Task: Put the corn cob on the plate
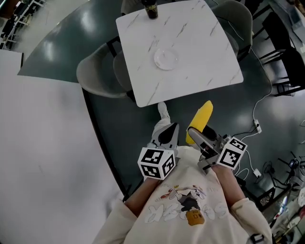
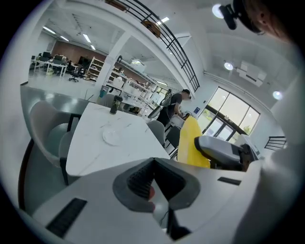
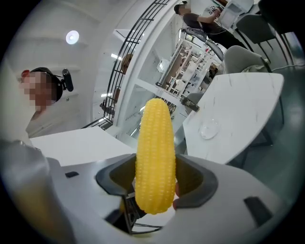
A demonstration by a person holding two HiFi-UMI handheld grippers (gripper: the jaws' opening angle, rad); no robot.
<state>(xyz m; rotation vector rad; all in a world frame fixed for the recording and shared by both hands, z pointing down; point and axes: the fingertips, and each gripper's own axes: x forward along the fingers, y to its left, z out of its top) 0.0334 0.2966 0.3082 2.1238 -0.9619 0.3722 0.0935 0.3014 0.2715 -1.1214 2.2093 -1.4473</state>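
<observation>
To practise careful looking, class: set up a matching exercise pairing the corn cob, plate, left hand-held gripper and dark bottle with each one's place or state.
1 corn cob
2 plate
3 left hand-held gripper
4 dark bottle

A at the far edge of the table
B shut, holding nothing
C clamped in the right hand-held gripper
D empty, mid-table

Pairs: 1-C, 2-D, 3-B, 4-A

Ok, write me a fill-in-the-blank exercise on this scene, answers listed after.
1. The right gripper clamps a yellow ____.
2. The left gripper has its jaws ____, nothing between them.
3. The clear plate on the white table is ____.
Missing words: corn cob; shut; empty.
</observation>
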